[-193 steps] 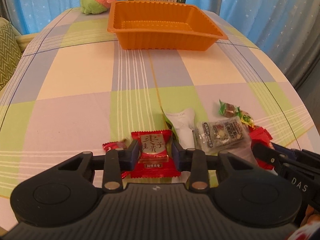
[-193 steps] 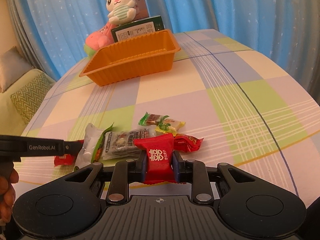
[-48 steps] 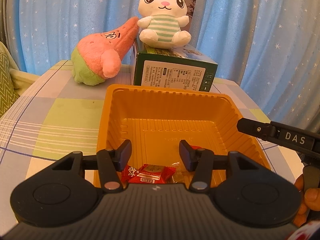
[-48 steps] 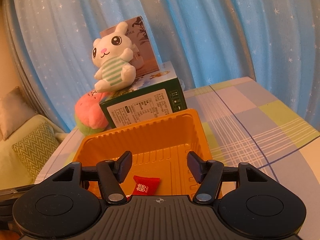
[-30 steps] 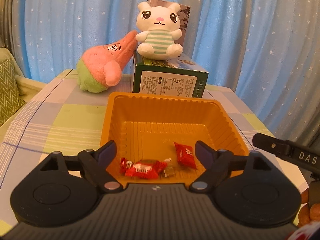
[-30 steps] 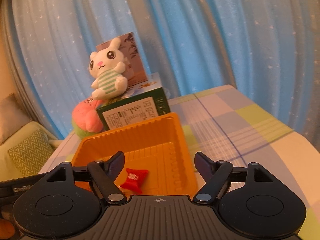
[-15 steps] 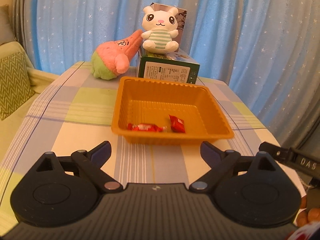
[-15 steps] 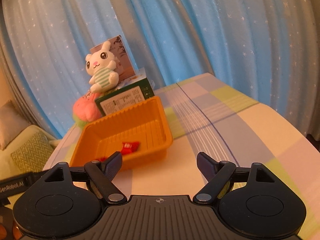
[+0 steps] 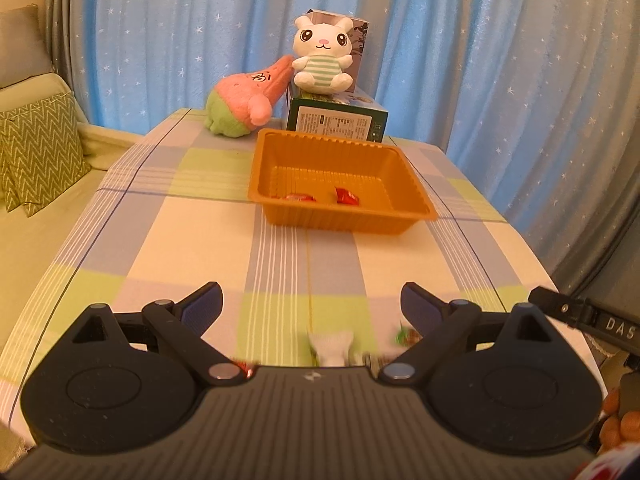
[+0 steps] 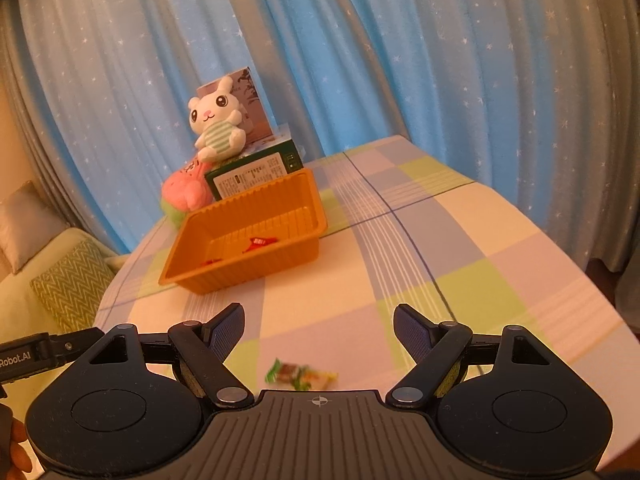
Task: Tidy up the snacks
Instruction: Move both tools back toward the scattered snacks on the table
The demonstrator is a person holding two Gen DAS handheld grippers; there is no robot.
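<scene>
Left gripper [image 9: 310, 306] is standing wide, nothing between its fingers. Right gripper [image 10: 318, 330] is likewise spread, empty. Both are hovering over the near end of the checked tablecloth [image 9: 192, 248].

Just beyond the left gripper's body, a white packet [image 9: 331, 346] and a green-wrapped candy [image 9: 406, 336] are lying blurred on the cloth. In the right wrist view the same green-wrapped candy [image 10: 298, 374] is sitting between the fingers' line but untouched.

Farther out, the orange tray [image 9: 340, 220] is holding two red snacks: a flat red wrapper [image 9: 294, 197] at its left and a red pouch [image 9: 346, 196] beside it, apart. Behind the tray: a green box [image 9: 338, 122], a white bunny toy [image 9: 322, 58] on top, a pink plush [image 9: 248, 98] to the left.

Against 1.6 s ago: both grippers are now well back from the tray, where they were directly over it; the fingers are standing wider; both red snacks are staying in the tray.
</scene>
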